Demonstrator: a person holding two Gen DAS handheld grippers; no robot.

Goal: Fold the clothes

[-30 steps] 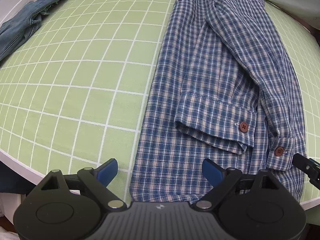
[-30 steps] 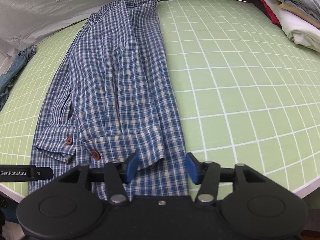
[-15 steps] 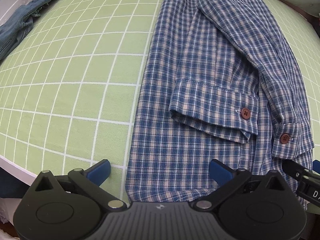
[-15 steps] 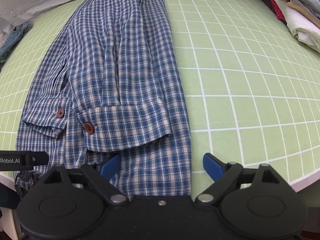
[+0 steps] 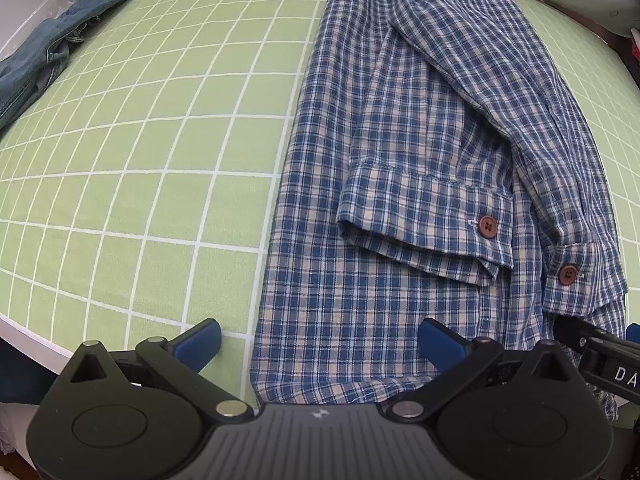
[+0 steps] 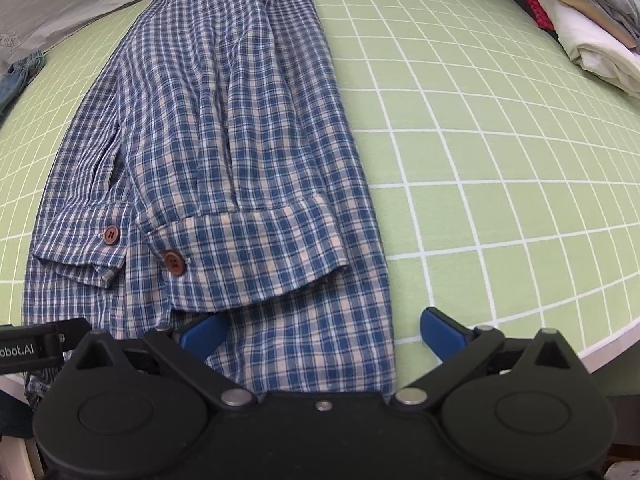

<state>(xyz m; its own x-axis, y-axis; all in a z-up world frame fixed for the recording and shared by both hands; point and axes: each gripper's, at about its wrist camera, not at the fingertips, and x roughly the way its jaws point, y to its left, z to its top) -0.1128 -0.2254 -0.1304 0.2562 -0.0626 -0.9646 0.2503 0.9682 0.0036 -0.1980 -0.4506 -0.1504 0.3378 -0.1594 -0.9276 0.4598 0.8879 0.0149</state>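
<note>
With the shirt (image 5: 400,160) lying lengthwise on the green surface (image 5: 160,160) and both tongs (image 5: 318,338) (image 6: 322,330) just spread wide, empty, over its near hem, each needed to pinch one hem corner evenly.

Both wrist views look steeply down, close, sharing the shirt (image 5: 400,184).
</note>
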